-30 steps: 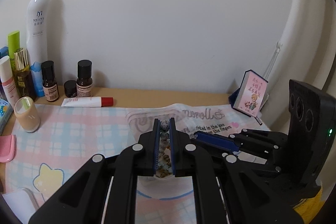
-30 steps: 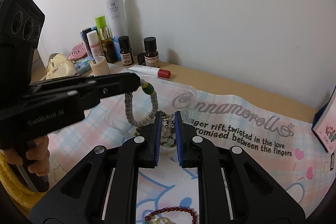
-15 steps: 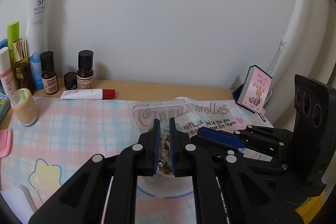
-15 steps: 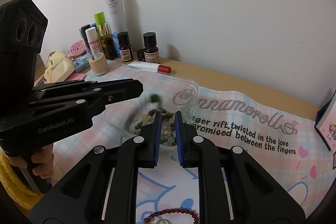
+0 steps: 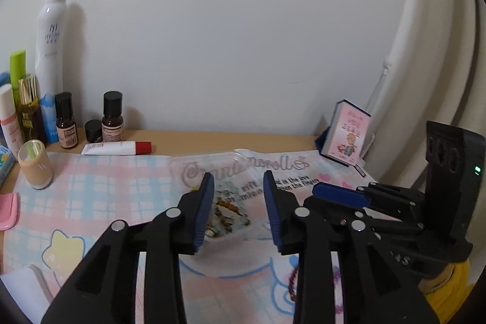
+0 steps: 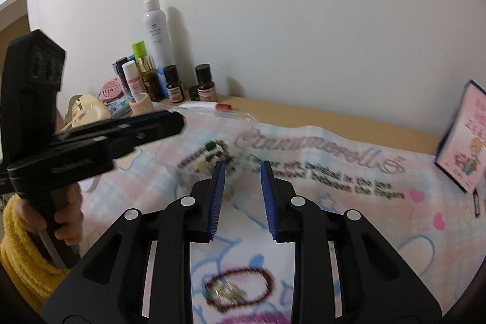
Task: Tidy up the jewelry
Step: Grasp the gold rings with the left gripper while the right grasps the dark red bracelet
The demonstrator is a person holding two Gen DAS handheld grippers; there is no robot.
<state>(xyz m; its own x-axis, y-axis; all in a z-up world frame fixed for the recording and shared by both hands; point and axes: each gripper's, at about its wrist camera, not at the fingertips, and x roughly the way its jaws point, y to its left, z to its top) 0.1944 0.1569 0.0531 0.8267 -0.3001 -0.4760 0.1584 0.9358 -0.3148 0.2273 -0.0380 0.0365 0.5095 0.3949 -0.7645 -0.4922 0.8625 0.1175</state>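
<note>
A clear plastic box (image 5: 212, 169) of beaded bracelets (image 5: 226, 213) sits on the pastel mat; it also shows in the right wrist view (image 6: 209, 160), blurred. My left gripper (image 5: 238, 211) is open and empty, raised just above the box. My right gripper (image 6: 243, 196) is open and empty, to the right of the box. It shows side-on in the left wrist view (image 5: 343, 196). A dark red bead bracelet (image 6: 240, 289) with a gold piece lies on the mat below my right gripper. Purple beads (image 6: 252, 316) lie at the bottom edge.
Cosmetic bottles (image 5: 51, 75), small brown bottles (image 5: 112, 117), a tube (image 5: 117, 148) and a beige jar (image 5: 35, 164) line the back left by the wall. A pink card box (image 5: 349, 132) stands at the back right. A pink comb (image 5: 9, 210) lies at the left.
Both grippers opened. The left gripper released a beaded bracelet, which dropped into the clear box. Both grippers pulled back and up from the box.
</note>
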